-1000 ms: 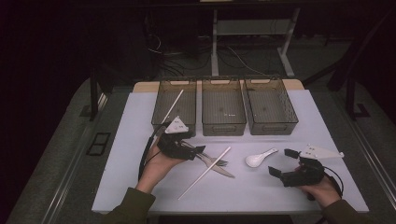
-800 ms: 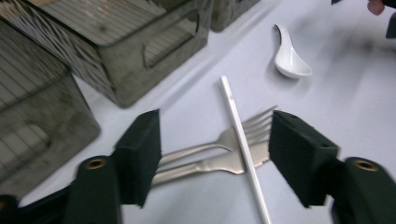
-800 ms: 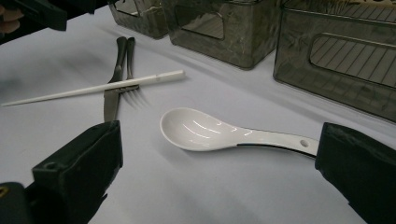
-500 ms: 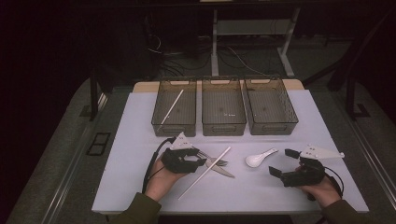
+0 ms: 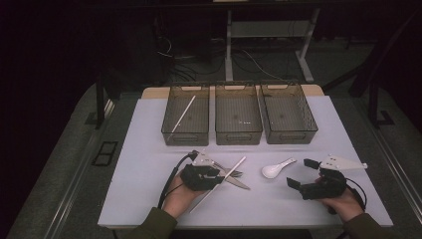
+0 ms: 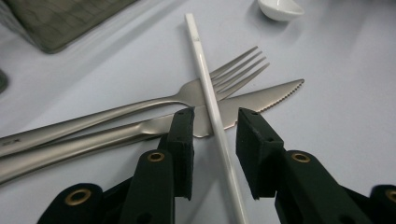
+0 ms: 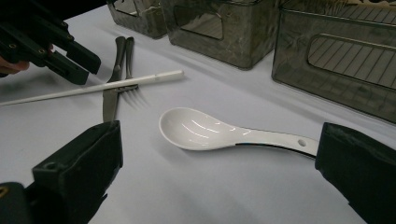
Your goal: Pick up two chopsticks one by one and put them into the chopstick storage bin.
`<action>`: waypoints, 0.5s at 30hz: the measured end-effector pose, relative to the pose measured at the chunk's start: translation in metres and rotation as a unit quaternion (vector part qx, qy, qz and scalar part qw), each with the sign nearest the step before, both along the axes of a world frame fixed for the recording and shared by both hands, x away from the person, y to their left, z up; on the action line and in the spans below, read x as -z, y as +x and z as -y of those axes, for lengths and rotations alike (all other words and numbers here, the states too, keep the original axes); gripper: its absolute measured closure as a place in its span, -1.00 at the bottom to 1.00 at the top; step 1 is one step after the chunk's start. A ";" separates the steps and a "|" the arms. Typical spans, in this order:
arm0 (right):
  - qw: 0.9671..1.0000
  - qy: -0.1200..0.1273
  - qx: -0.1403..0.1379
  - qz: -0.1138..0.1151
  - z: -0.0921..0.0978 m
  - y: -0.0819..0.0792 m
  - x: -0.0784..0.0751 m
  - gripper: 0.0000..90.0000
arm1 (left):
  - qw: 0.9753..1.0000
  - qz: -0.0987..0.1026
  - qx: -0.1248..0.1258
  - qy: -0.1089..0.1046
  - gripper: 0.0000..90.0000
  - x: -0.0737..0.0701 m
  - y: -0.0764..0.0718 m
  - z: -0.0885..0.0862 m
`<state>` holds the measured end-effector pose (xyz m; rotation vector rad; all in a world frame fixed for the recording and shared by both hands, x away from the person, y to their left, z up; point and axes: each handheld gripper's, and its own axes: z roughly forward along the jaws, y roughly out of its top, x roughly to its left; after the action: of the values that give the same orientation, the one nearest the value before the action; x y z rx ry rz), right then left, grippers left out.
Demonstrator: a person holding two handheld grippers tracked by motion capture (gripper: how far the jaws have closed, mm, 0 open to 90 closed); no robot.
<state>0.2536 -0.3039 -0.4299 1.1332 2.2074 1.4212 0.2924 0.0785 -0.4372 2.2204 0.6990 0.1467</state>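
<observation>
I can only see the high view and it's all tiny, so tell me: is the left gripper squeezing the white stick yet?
Observer: Not yet. In the left gripper view, the left gripper is open. Its jaws stand on either side of the white chopstick without pinching it.
Operator: Is the stick on top of the other stuff?
Observer: Yes. It lies across the fork and the knife, resting over both.
Operator: What about my other gripper?
Observer: The right gripper is wide open. The white spoon lies bowl-up on the table ahead, between its jaws, and nothing is touching it.
</observation>
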 end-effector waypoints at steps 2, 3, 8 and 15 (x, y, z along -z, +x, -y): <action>1.000 0.001 0.001 0.000 0.000 0.000 0.000 -0.98 | 1.000 0.003 0.003 0.008 0.48 0.000 -0.001 0.002; 1.000 0.001 0.001 0.000 0.000 0.000 0.000 -0.98 | 1.000 0.004 0.004 0.010 0.48 0.001 -0.001 0.003; 1.000 0.001 0.001 -0.001 0.000 -0.001 -0.001 -0.98 | 1.000 0.001 0.006 0.016 0.53 0.003 -0.002 0.005; 1.000 0.001 0.003 0.000 0.001 -0.001 -0.001 -0.98 | 1.000 -0.007 0.008 0.027 0.63 0.007 -0.002 0.007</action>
<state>0.2528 -0.3047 -0.4291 1.1393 2.2013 1.4216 0.2903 0.0719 -0.4439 2.2802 0.6914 0.1444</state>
